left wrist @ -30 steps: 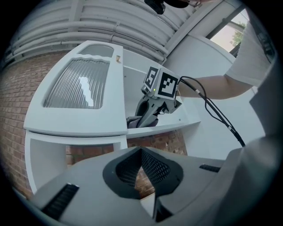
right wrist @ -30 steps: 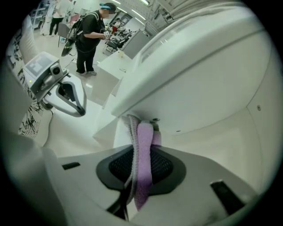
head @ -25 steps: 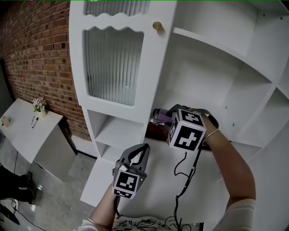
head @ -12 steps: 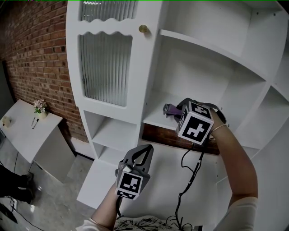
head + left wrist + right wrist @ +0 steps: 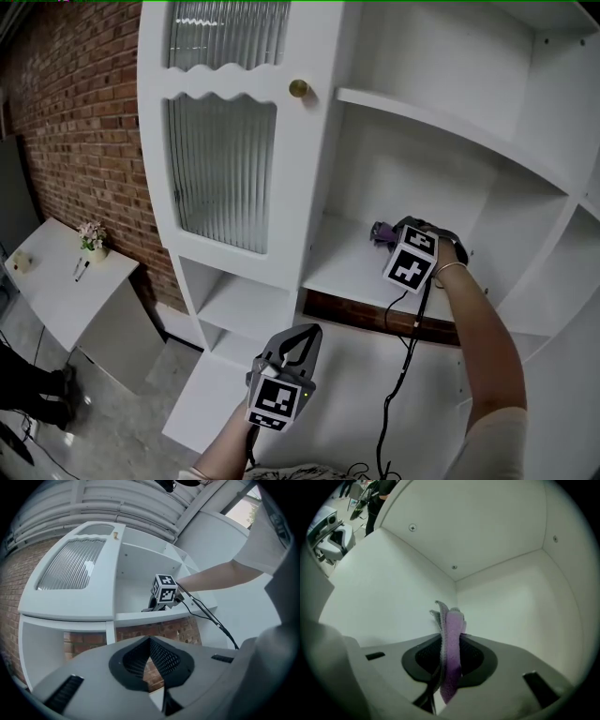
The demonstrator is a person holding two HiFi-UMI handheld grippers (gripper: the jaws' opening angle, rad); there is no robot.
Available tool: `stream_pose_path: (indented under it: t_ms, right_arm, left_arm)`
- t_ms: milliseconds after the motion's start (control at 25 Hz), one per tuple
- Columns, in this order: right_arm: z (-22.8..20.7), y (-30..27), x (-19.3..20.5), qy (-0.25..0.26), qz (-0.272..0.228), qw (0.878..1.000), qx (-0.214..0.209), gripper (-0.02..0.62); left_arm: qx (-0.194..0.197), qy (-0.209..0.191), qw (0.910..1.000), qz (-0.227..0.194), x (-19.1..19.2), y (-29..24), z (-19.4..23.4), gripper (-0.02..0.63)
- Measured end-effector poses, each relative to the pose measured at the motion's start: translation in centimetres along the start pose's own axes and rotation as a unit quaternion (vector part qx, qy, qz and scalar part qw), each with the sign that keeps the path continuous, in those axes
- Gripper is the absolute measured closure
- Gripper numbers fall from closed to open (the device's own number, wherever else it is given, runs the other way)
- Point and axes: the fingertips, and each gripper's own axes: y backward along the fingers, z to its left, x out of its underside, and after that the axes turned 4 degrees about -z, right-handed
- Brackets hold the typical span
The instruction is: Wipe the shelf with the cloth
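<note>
- The right gripper is pinched tight on the cloth. A folded strip of it stands up between the jaws and pokes out past their tips.
- The cloth is purple with a grey edge and has a soft, nubbly weave. It looks limp enough to flatten under light pressure.
- In the head view the cloth sits right of centre, deep in the open compartment and close to its back wall. No view shows whether it touches the shelf.
- The shelf lies just below and in front of the right gripper. Its long axis runs from the frame's lower centre up toward the right. Most of the bare board lies to the left of the cloth, so the wipe likely calls for a sweep that way along the board.
- The shelf is smooth, flat, painted white, and meets plain white walls in a square corner.
- The left gripper is at the bottom centre, well apart from the shelf, so the right one is far nearer. Its jaws are pressed together at the tips with nothing between them.
- To the left stand a door with ribbed glass and a round brass knob.
</note>
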Motion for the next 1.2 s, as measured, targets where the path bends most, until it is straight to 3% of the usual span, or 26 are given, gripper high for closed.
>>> stream_pose_path:
  t_ms: [440,720,1200]
  right_arm:
    - [1.0,-0.4,0.0,-0.009,-0.009,1.000,-0.026,0.514]
    - [4.5,4.2,-0.9,0.013,-0.016,0.997,-0.069,0.515]
    - [10.7,12.9,-2.7,0.037,-0.029,0.993,-0.108,0.515]
  left_arm:
    - [0.002,-0.003,1.0000,0.001,-0.3,-1.1,-0.1,0.591]
    - [0.013,0.010,0.9998,-0.008,-1.0,-0.8,-1.5,0.591]
    - [0.054,0.032,0.9978,-0.021,-2.5,-0.2,-4.5,0.591]
